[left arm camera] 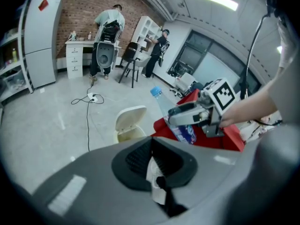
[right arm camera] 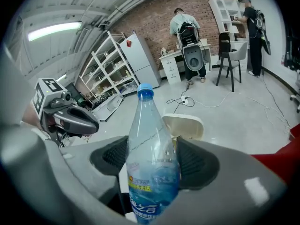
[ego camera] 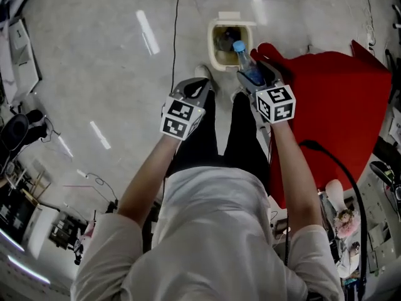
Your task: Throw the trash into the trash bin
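1. Clear plastic water bottle (right arm camera: 151, 125) with a blue cap and blue label is pinched at its lower body between the pads of the right gripper (right arm camera: 153, 159), and its neck stands out past the fingertips.
2. From the head view, the bottle (ego camera: 245, 61) has its long axis running near to far. Its cap overlaps the mouth of the cream rectangular trash bin (ego camera: 213, 42), which lies just beyond the right gripper (ego camera: 250, 74).
3. The left gripper (left arm camera: 152, 161) has its jaws pressed almost together on what looks like a crumpled white scrap (left arm camera: 154, 175).
4. The left gripper (ego camera: 199, 88) hangs nearer the person and to the left of the bin's mouth, so the right gripper is judged the closer one for a drop.
5. The bin's lid (left arm camera: 131, 115) stands open on the far side, leaving the opening free from the near side.
6. A red cloth (ego camera: 338, 99) lies close on the bin's right edge. Bare grey floor (ego camera: 113, 55) gives open room to the left, crossed only by a thin black cable (ego camera: 175, 30).
7. The bottle probably needs tipping cap-first over the rim before release.
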